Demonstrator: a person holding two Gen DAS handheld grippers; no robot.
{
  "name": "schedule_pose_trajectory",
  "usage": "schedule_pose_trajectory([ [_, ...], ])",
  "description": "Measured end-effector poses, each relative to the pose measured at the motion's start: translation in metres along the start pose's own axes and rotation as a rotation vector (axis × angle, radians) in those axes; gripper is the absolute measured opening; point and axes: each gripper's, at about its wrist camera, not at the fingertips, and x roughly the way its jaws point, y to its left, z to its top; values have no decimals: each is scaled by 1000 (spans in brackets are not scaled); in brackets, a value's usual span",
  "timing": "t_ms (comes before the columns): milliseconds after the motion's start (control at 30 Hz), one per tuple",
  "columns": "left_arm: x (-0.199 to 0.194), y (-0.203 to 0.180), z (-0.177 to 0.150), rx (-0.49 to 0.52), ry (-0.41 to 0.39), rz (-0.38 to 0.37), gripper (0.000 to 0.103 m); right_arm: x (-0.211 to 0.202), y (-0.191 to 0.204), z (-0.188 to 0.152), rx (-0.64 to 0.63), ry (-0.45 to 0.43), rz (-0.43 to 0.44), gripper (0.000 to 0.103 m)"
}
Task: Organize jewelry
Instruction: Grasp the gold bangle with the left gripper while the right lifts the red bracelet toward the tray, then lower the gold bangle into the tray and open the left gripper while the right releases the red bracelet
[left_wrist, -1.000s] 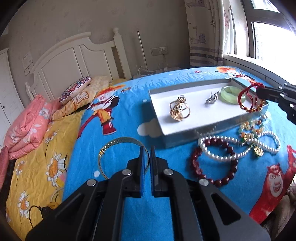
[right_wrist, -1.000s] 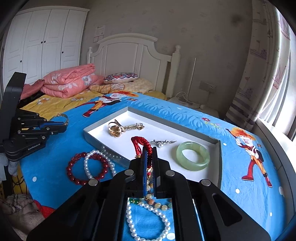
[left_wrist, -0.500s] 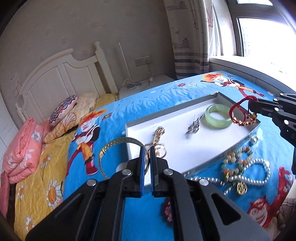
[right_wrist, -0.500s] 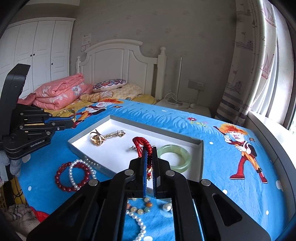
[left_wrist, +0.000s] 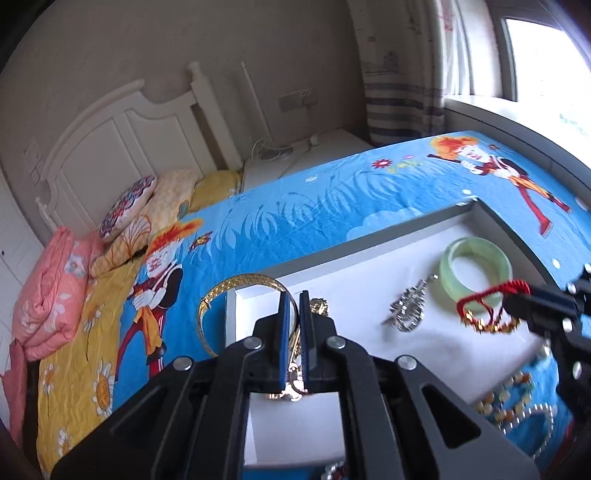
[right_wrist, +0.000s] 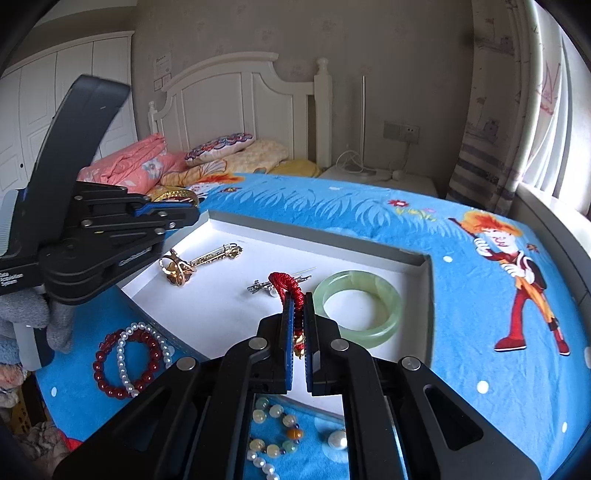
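Over the near-left corner of the white tray (left_wrist: 258, 273), your left claw (left_wrist: 291, 295) is clamped on the gold bangle (left_wrist: 236, 282), held clear of the tray floor. Your right claw (right_wrist: 298, 295) is clamped on the red cord bracelet (right_wrist: 286, 282), above the tray beside the green jade bangle (right_wrist: 360, 310). Inside the tray lie a silver brooch (right_wrist: 264, 285) and a gold key-shaped piece (right_wrist: 199, 260). Outside it, on the blue bedspread (right_wrist: 461, 295), rest a dark red bead bracelet (right_wrist: 110, 363) and a pearl bracelet (right_wrist: 123, 354), overlapping.
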Motion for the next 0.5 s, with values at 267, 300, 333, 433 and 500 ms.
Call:
schedule_pose_trajectory([
  [267, 37, 10, 0, -126, 80, 1, 5, 24, -3, 3, 46, 76, 48, 5],
  [300, 39, 8, -1, -124, 83, 2, 5, 25, -5, 3, 51, 81, 49, 5],
  [333, 41, 6, -1, -122, 85, 2, 5, 26, -5, 2, 55, 84, 49, 5],
  [433, 45, 1, -2, -116, 92, -6, 5, 26, -10, 0, 74, 87, 60, 5],
  [500, 47, -1, -3, -117, 97, -10, 5, 25, -13, -1, 87, 88, 62, 5],
])
